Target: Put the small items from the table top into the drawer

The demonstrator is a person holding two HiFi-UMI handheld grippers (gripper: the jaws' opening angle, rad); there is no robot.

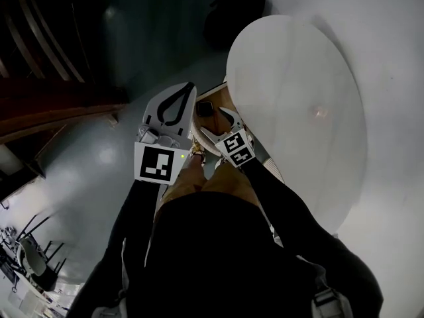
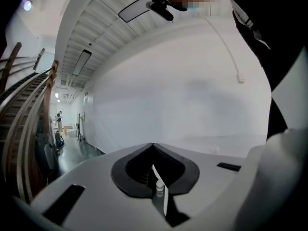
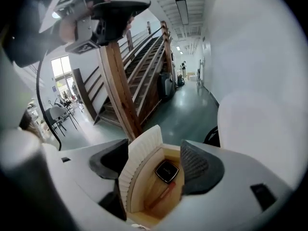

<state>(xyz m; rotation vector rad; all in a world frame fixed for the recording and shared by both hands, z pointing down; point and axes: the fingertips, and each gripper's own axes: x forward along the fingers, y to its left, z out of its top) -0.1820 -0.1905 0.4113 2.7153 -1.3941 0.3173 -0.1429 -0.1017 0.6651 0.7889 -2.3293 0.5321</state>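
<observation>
An open wooden drawer with a ribbed white front shows between the jaws in the right gripper view. A black square case and a reddish pen lie inside it. My right gripper is open and hangs just over the drawer, with the ribbed front close to its left jaw. In the head view the black case lies beside the right gripper. My left gripper is shut and empty, raised left of the drawer. In its own view the left gripper points at a white wall. One small pale item lies on the round white table.
A wooden staircase and a grey-green floor lie beyond the drawer. A dark chair stands at the table's far side. The person's dark-sleeved arms fill the lower head view. A distant person stands in the corridor.
</observation>
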